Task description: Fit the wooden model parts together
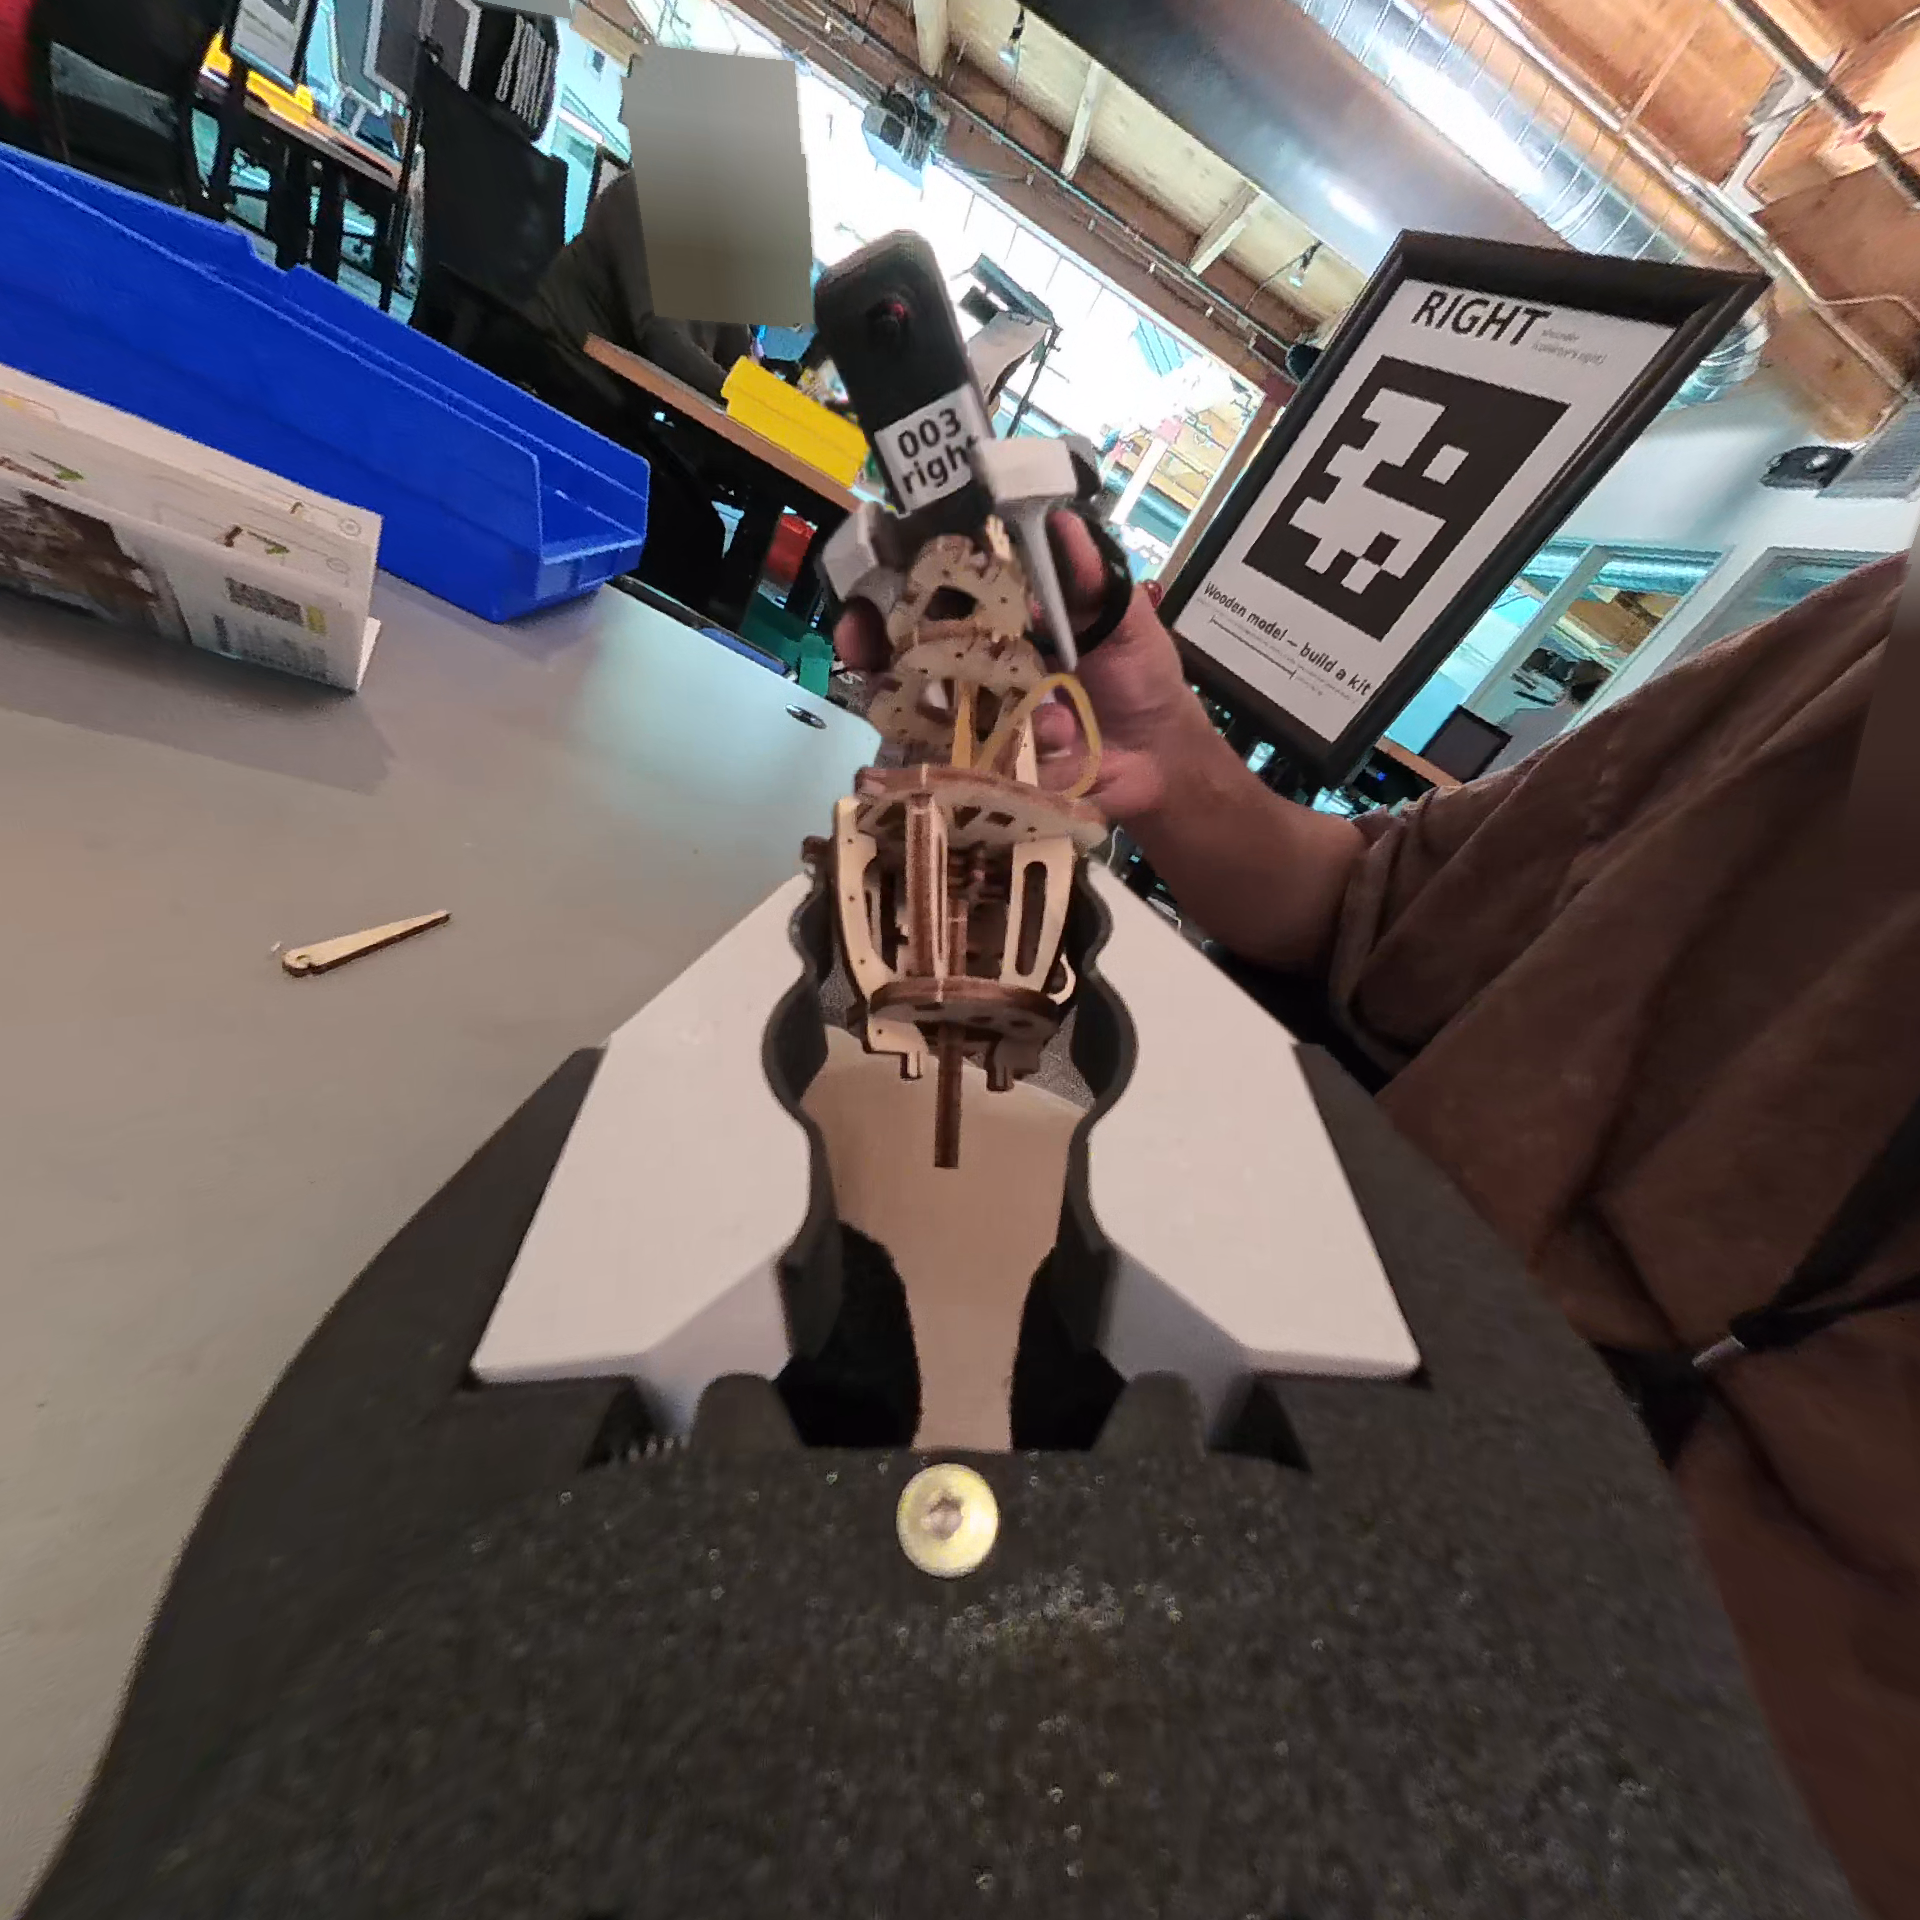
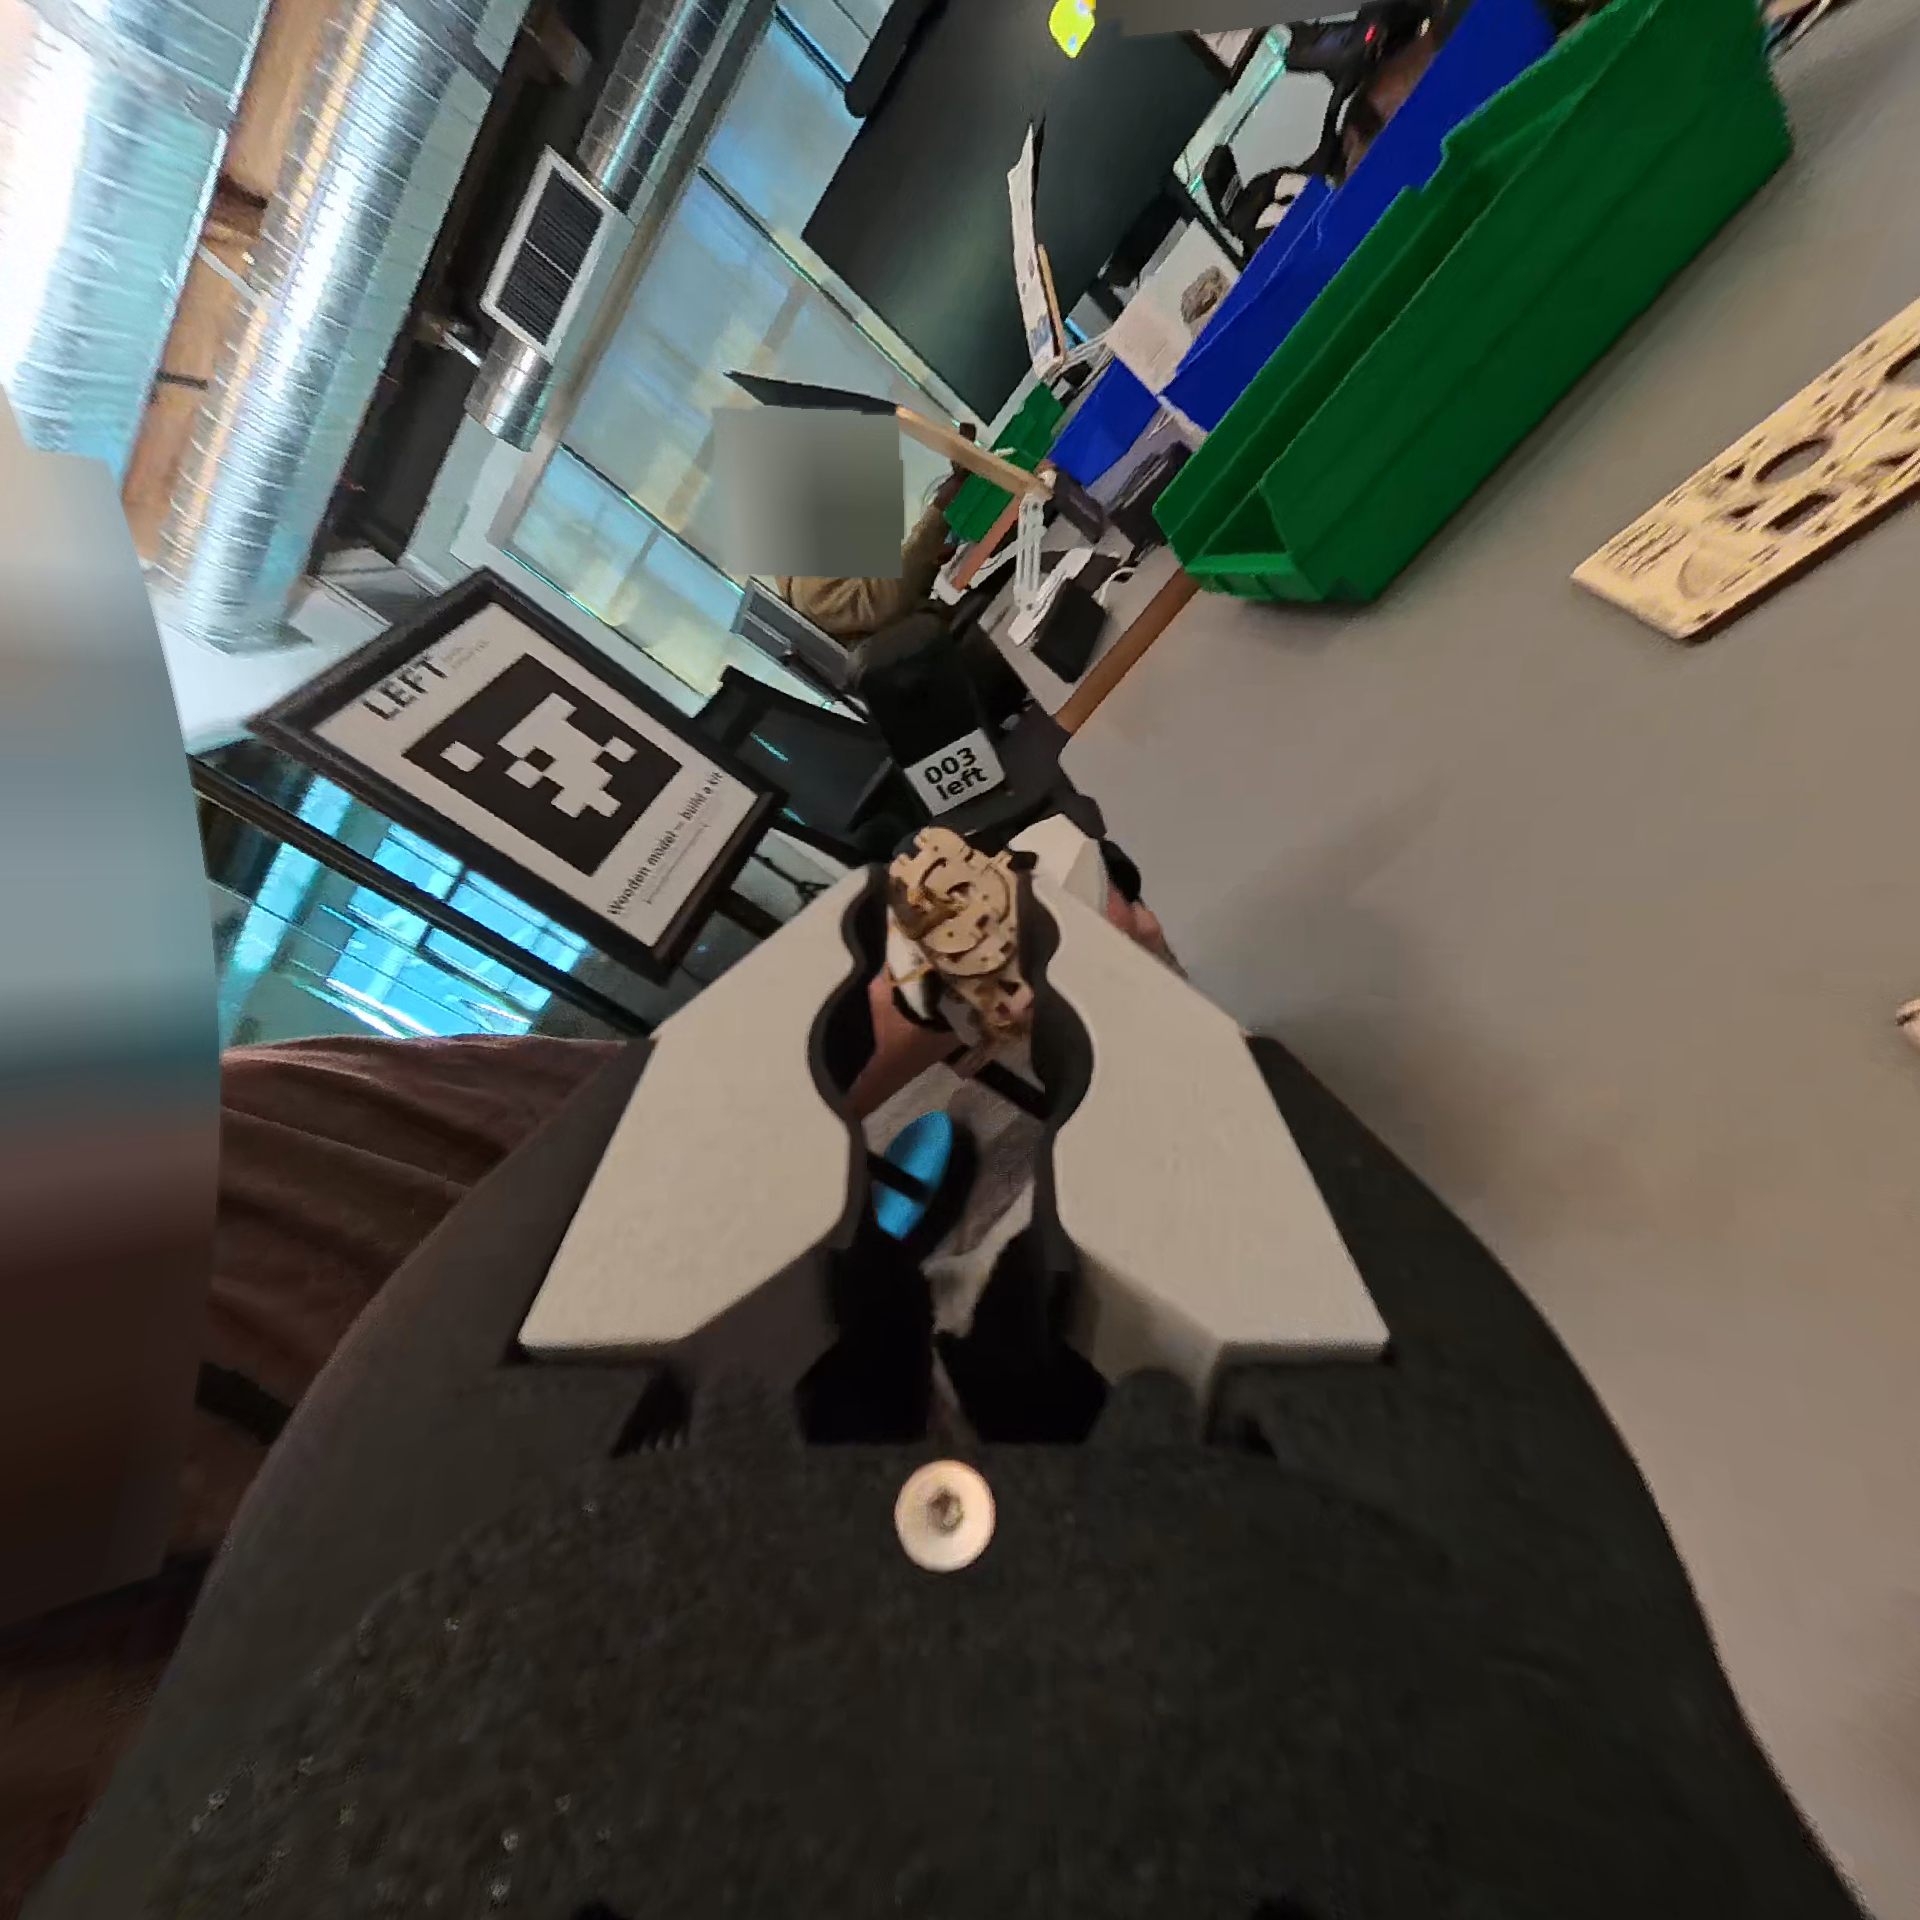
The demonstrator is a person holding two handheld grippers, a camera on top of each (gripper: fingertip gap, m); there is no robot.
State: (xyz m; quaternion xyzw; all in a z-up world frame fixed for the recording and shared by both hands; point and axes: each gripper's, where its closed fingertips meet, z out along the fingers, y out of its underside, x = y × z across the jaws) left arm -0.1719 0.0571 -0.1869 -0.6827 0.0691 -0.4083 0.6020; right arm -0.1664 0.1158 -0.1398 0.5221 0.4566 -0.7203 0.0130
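Observation:
My left gripper is shut on a cage-like wooden model assembly, whose thin shaft points back between the white fingers. Above it, my right gripper grips a stack of pale wooden gear discs. A tan rubber band hangs between the two parts, which meet end to end above the table. In the right wrist view, my right gripper is shut on the gear part. The left gripper's black body shows behind it. I cannot tell whether the parts are locked together.
A loose wooden wedge piece lies on the grey table. A kit box and a blue bin stand at the back left. A green bin and a punched wooden sheet lie to the right. Framed marker signs stand behind. About 8 cm separates my left fingertips from my right.

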